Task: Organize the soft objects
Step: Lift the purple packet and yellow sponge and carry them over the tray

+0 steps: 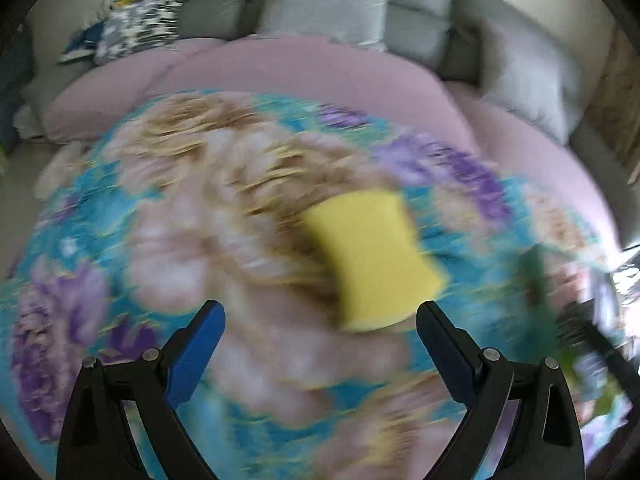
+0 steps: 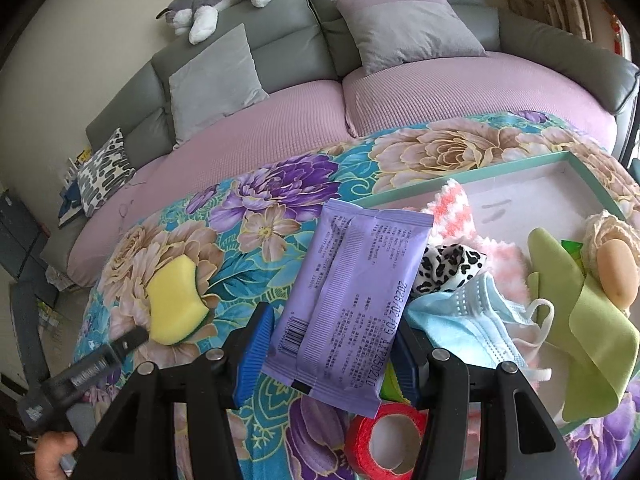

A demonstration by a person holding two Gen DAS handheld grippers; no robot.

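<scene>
My right tongs (image 2: pixel 332 344) are clamped on the purple packet (image 2: pixel 352 296), held above the flowered blanket (image 2: pixel 280 184) beside the tray (image 2: pixel 472 172). The yellow sponge (image 2: pixel 176 300) lies on the blanket, left of the packet, before my open, empty left tongs (image 1: pixel 320 320).

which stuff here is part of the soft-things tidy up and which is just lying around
In the job: purple packet held in the right gripper, yellow sponge ahead of the open left gripper, blue face mask, leopard-print cloth, green cloth, teal tray.

Lying about: plush husky, grey cushions, red tape roll.
</scene>
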